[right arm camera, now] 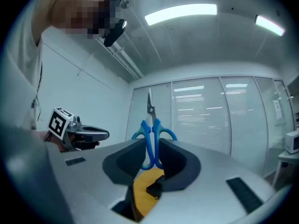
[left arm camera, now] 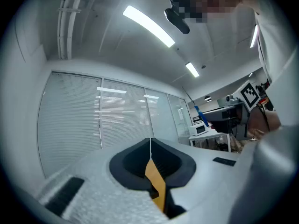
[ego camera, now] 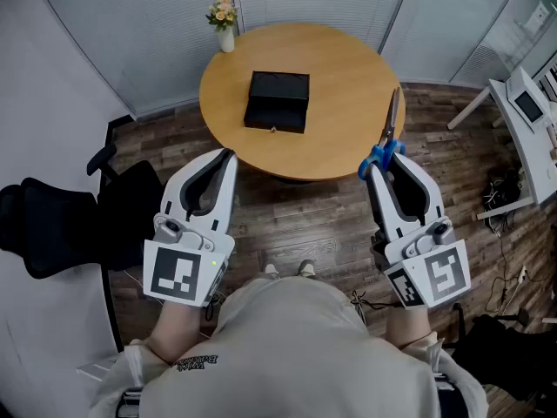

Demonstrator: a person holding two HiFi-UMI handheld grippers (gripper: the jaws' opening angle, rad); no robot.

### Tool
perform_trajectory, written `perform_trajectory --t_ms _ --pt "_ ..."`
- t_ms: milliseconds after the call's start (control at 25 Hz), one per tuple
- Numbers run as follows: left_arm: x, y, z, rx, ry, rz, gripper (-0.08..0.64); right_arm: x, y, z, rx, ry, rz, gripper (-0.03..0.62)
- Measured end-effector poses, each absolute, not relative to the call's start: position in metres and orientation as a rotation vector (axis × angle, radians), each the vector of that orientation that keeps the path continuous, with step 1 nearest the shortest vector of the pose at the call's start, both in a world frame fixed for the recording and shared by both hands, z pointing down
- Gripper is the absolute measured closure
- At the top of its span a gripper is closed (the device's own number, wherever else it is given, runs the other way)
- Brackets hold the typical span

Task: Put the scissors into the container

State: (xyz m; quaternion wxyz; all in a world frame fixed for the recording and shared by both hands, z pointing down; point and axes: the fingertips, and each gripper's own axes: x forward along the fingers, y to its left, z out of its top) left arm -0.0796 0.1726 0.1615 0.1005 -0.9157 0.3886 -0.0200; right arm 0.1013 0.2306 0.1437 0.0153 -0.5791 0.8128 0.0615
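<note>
Just one scissors (right arm camera: 148, 129), one black container (ego camera: 278, 101), possibly a box.

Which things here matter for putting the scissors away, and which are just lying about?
Job: scissors, clamped in the right gripper; black container on the round table.
Lying about: flower vase, black office chair, white desk.

Blue-handled scissors (ego camera: 391, 118): metal blades shut, handles clamped btw jaws of right gripper (ego camera: 378, 167), blades pointing away from the person, tip over near-right edge of round wooden table (ego camera: 348, 68). Container (ego camera: 278, 101): black rectangular box, flat on table, left of centre, well apart from scissors. Open or lidded: can't tell.
</note>
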Motion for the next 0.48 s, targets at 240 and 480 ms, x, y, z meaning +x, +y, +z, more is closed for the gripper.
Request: perform_trajectory --t_ms 240,480 --pt "-0.078 0.169 0.165 -2.686 1.133 -0.065 0.532 0.105 0.227 0.148 -1.803 2.534 0.179 0.494" --pt "-0.071 0.17 0.166 -2.69 1.14 -0.064 0.532 0.111 0.226 0.147 -1.788 2.545 0.177 0.494"
